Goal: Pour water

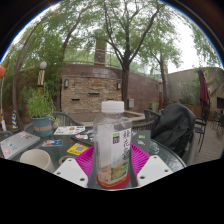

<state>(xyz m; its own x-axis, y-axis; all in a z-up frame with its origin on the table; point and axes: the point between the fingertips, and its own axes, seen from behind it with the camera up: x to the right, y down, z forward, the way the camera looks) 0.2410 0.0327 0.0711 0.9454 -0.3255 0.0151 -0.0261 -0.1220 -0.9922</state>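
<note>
A clear plastic bottle [113,142] with a white cap, a printed label and a reddish base stands upright between my fingers. Both pink pads [138,158] press against its sides, so my gripper [113,170] is shut on it. The bottle appears lifted a little above a round glass table [165,158]. A white cup [37,159] sits on the table to the left of my fingers.
Papers and a yellow card [77,149] lie on the table at left, beside a potted plant [41,112]. A dark bag [172,127] rests on a chair to the right. A brick outdoor fireplace [93,88] and trees stand beyond.
</note>
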